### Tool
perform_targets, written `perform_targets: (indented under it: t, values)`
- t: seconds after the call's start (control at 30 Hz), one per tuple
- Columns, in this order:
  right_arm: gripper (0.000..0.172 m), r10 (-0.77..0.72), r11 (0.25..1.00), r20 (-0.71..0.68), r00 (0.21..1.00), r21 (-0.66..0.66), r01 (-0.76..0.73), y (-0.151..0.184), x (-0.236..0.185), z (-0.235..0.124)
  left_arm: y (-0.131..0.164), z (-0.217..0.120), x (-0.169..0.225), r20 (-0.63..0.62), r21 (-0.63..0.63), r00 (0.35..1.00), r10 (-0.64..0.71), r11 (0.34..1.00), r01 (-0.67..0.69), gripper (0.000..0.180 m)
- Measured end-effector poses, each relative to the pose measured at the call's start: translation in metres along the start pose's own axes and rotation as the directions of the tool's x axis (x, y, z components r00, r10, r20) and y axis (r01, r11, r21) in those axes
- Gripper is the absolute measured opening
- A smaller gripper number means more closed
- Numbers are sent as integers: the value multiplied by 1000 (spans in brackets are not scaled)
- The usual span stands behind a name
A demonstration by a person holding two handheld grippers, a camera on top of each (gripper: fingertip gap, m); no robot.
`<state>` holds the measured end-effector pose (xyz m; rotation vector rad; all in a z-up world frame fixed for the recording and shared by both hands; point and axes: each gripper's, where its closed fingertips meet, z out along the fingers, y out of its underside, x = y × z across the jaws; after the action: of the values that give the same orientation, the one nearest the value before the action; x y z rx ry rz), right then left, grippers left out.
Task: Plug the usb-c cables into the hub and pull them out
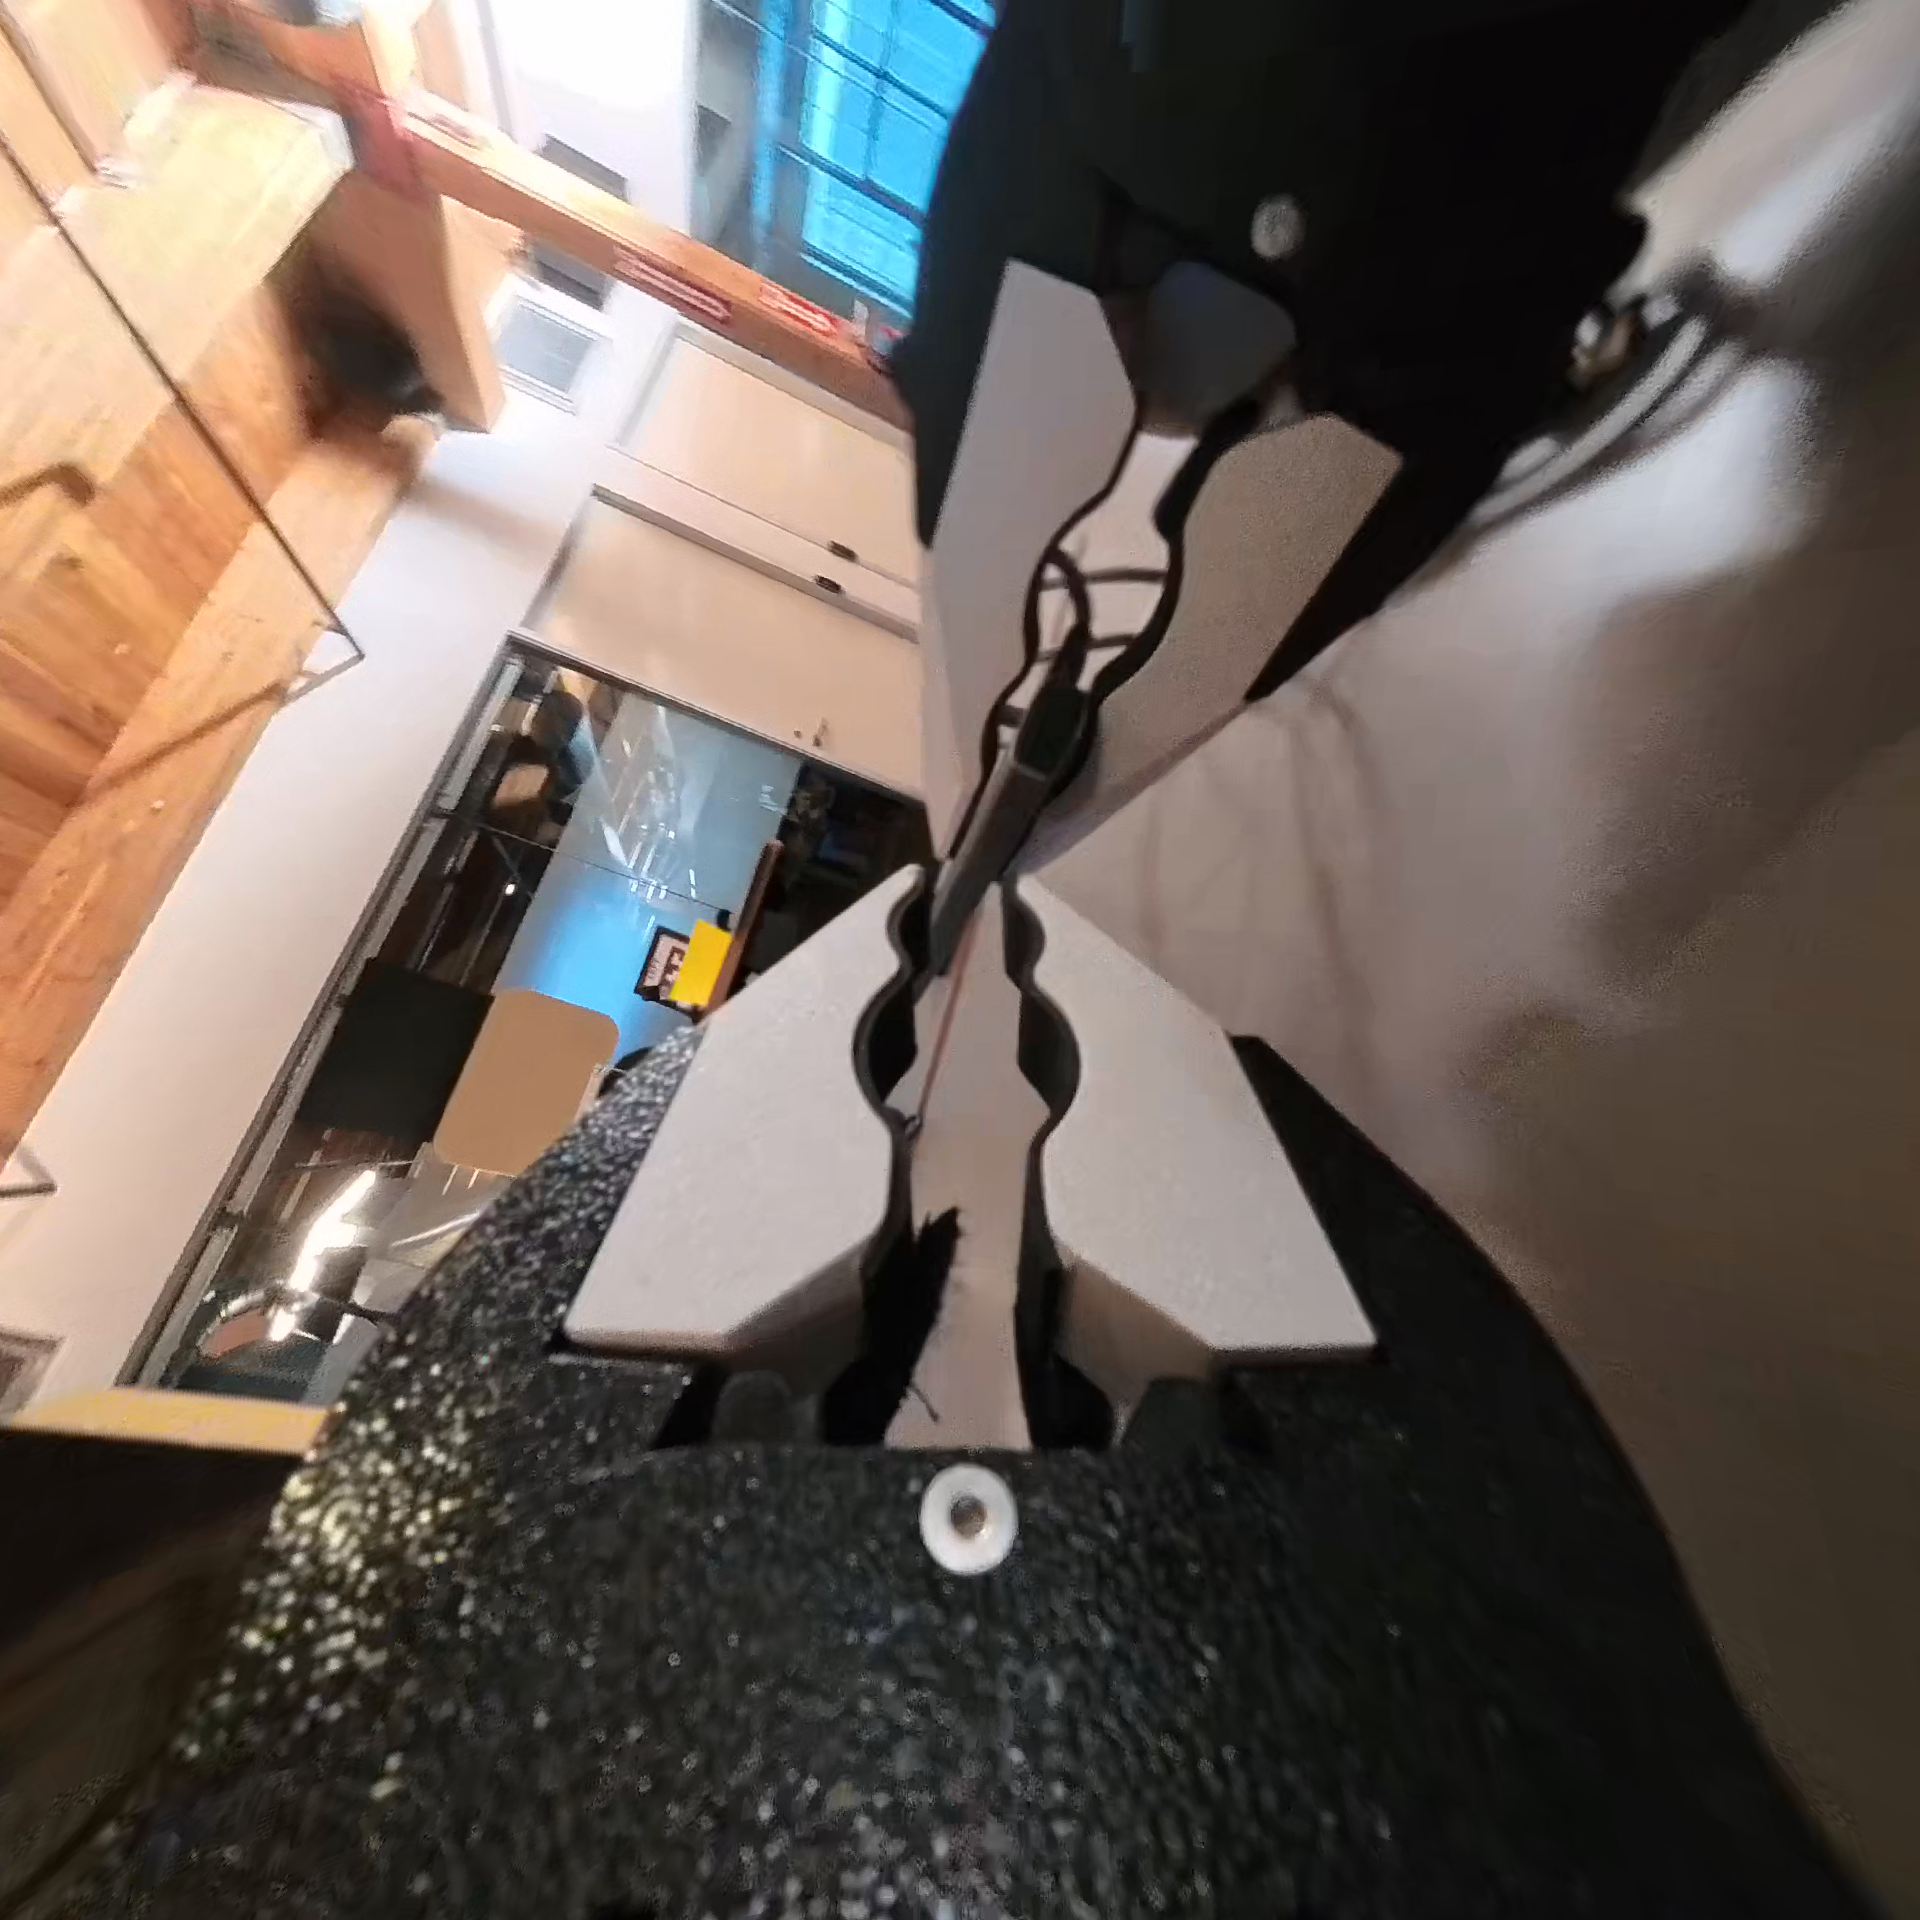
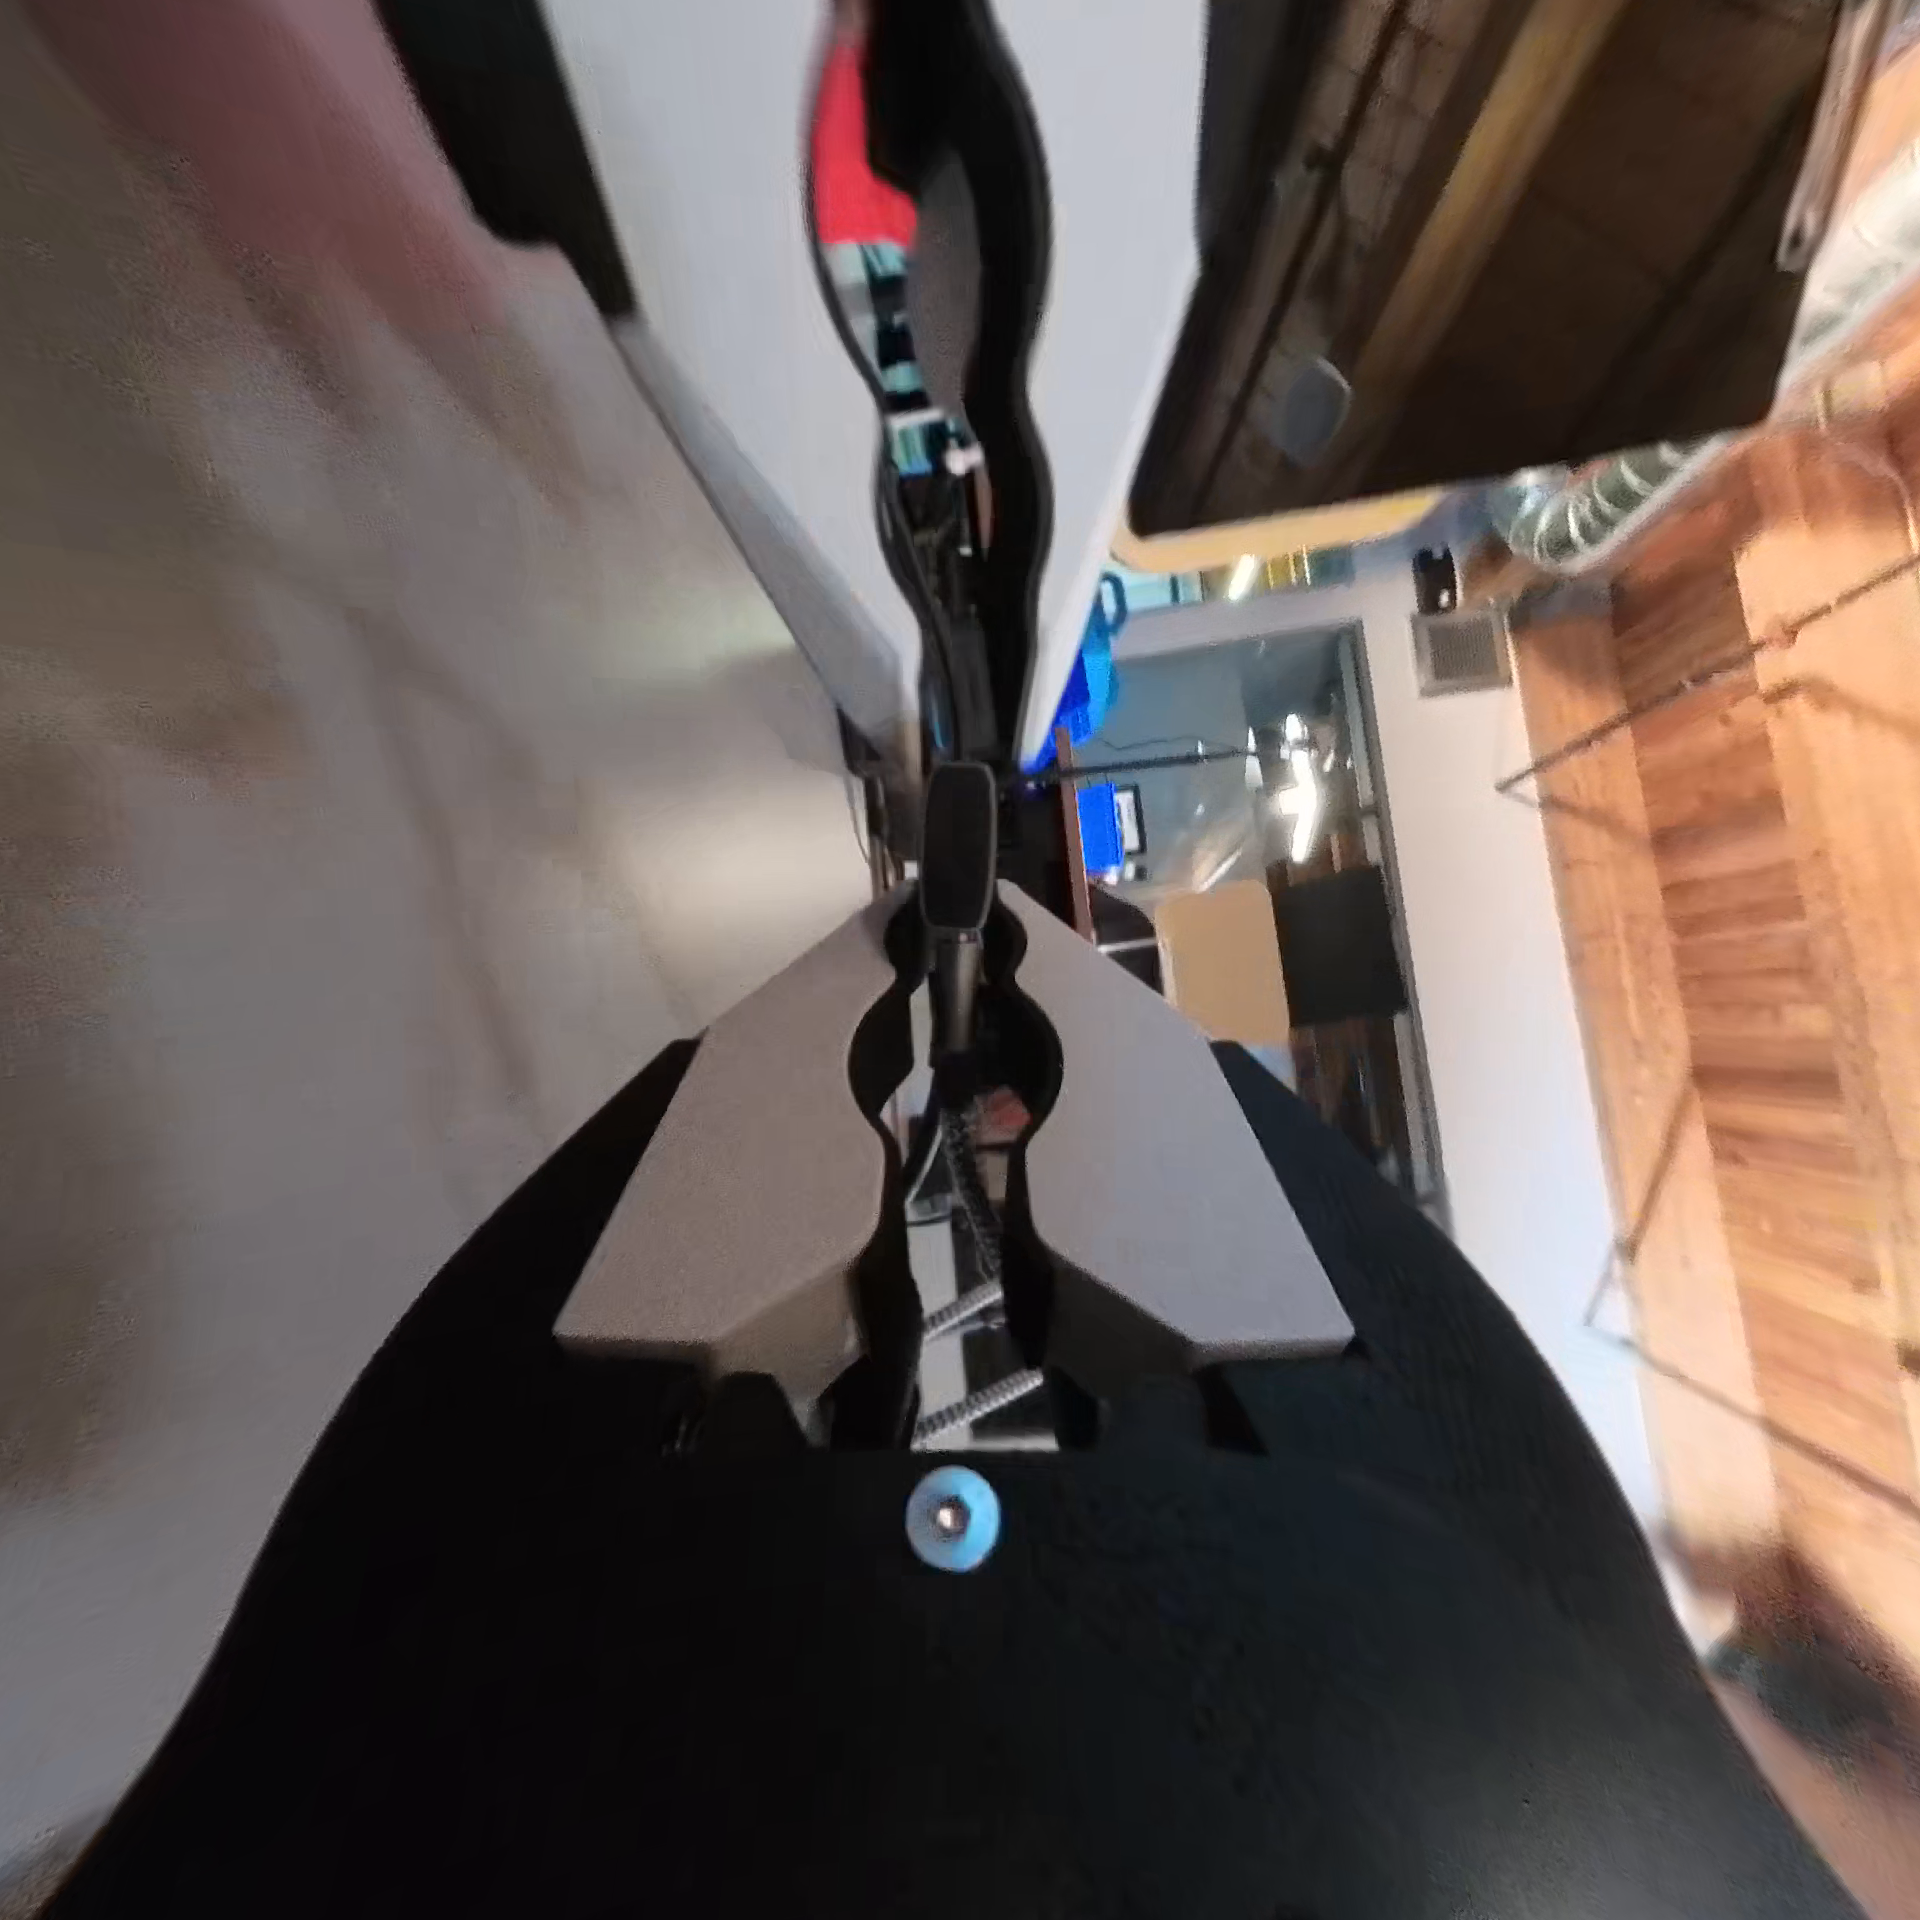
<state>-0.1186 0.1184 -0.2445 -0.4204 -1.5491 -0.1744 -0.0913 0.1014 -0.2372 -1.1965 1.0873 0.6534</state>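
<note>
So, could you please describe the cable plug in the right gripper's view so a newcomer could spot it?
Start at the right gripper, filling the lower view. At its grey fingertips stands the plug: a small black rounded block, unlike the thin cable trailing behind.

Left hand-held gripper (image 1: 961, 914) clamped on a thin dark hub (image 1: 997, 821), plugged black usb-c cable (image 1: 1060, 717) pinched by the right hand-held gripper (image 1: 1081, 675), above the white worktop (image 1: 1558, 935).
</note>
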Motion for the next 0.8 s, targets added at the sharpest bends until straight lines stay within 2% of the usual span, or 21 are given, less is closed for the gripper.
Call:
perform_targets:
  t: [0.1, 0.2, 0.33, 0.43, 0.53, 0.67, 0.8]
  values:
    - [7, 217, 974, -64, 974, -46, -220, 18, 37, -10, -2, -10, -26, 115, 45, 989, -94, 995, 89, 23]
    - [7, 445, 890, -155, 882, -31, -455, 36, 95, -35, 5, -12, -36, 163, 41, 974, -156, 988, 151, 25]
    - [7, 592, 801, -227, 773, 63, -595, 50, 181, -80, 18, -7, -34, 153, 16, 967, -202, 979, 202, 21]
    - [7, 639, 768, -226, 735, 144, -624, 55, 240, -111, 22, -5, -29, 136, -2, 972, -190, 981, 192, 18]
    - [7, 636, 771, -229, 737, 150, -619, 66, 284, -133, 26, -5, -28, 123, -12, 975, -185, 982, 187, 16]
    - [7, 578, 810, -261, 774, 61, -584, 97, 319, -152, 32, -6, -27, 114, -25, 976, -184, 982, 188, 13]
    - [7, 532, 823, -287, 796, -45, -567, 134, 333, -166, 32, -4, -25, 96, -35, 980, -172, 984, 176, 11]
